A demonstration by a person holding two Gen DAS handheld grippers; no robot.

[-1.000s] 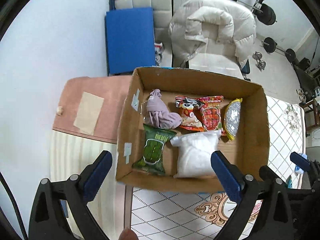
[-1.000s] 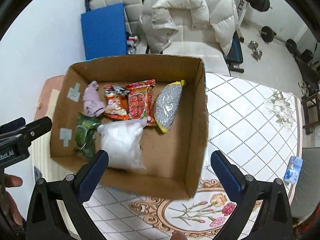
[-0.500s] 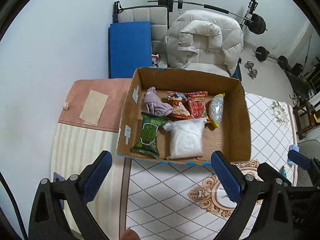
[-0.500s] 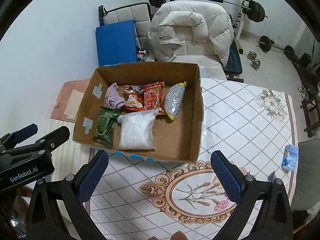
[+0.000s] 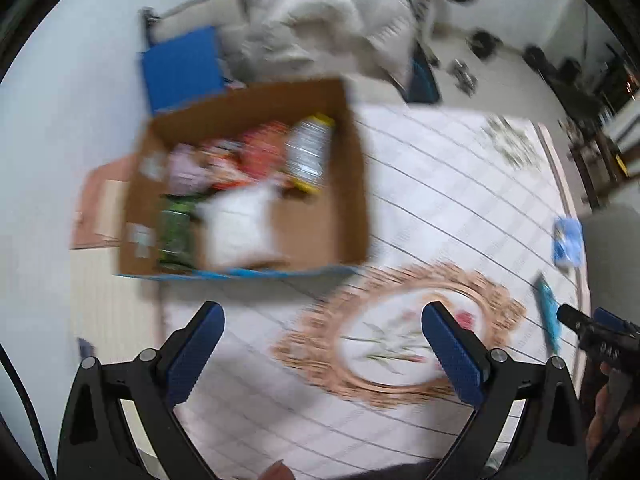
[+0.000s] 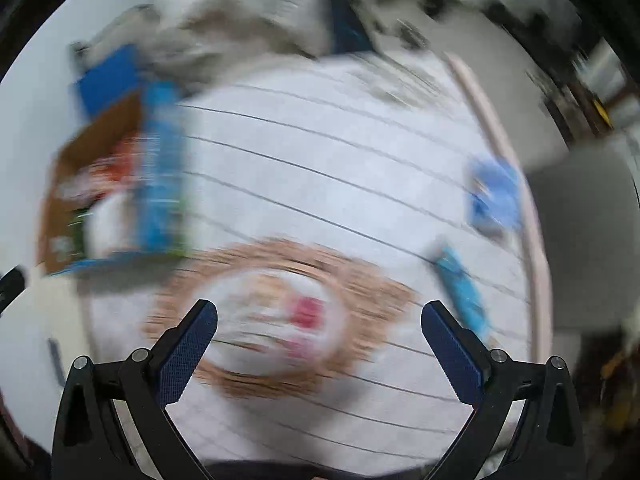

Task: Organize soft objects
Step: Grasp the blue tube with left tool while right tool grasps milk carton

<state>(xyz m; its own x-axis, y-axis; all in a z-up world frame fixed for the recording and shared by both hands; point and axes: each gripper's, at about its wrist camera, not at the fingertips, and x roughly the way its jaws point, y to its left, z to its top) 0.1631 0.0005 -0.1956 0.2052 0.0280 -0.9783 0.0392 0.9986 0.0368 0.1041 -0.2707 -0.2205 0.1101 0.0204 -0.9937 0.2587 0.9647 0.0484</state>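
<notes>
Both views are motion-blurred. A cardboard box point(image 5: 352, 200) stands on the left of the table and holds a white pouch point(image 5: 240, 228), a green packet point(image 5: 174, 236), a lilac cloth point(image 5: 186, 168), red snack packs point(image 5: 260, 148) and a silver-yellow pack point(image 5: 308, 156). The box also shows at the left of the right wrist view point(image 6: 60, 200). A blue packet point(image 6: 494, 196) and a long blue pack point(image 6: 464, 292) lie near the table's right edge, also in the left wrist view point(image 5: 567, 240). My left gripper point(image 5: 322, 356) and right gripper point(image 6: 318, 352) are open, empty, above the tablecloth.
The table has a white diamond-pattern cloth with an oval floral medallion point(image 5: 400, 332). Behind it are a chair with a white puffy jacket point(image 5: 320, 28), a blue pad point(image 5: 180, 68) and weights on the floor. The right gripper's tip point(image 5: 592, 328) shows at the right of the left wrist view.
Both grippers have swung right, away from the box toward the table's middle and right side. The box now lies to the left in both views. The jaws stay open.
</notes>
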